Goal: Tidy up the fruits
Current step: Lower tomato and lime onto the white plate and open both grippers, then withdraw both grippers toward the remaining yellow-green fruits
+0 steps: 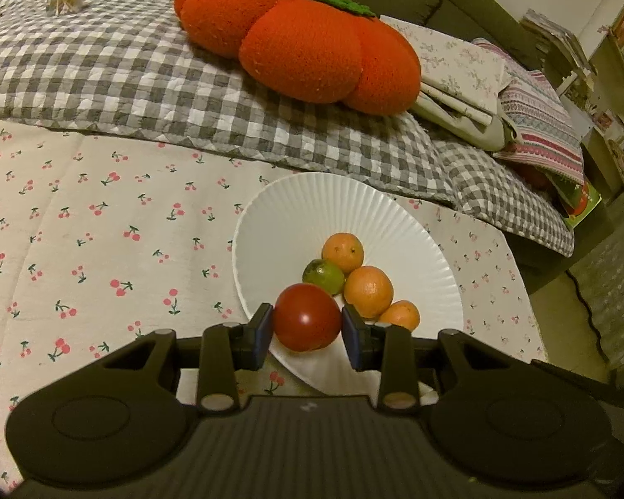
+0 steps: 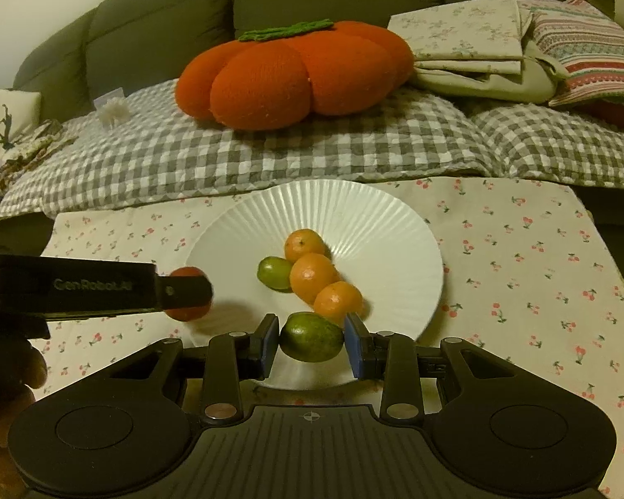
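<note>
Both fruits are mid-carry toward the white plate (image 2: 395, 224): the left tongs (image 1: 308, 328) grip a red tomato (image 1: 307, 322) at its near rim, the right tongs (image 2: 312, 339) clamp a green lime (image 2: 312, 337) just before the oranges (image 2: 312, 276), so next comes lowering each onto bare plate and releasing.

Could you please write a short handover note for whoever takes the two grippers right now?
Left gripper: jaws shut on the tomato, held at the plate's near-left edge.
Right gripper: jaws shut on a green fruit, over the plate's near rim.
On the plate: three oranges in a row and a second green fruit.
Left: set down both held fruits.
</note>
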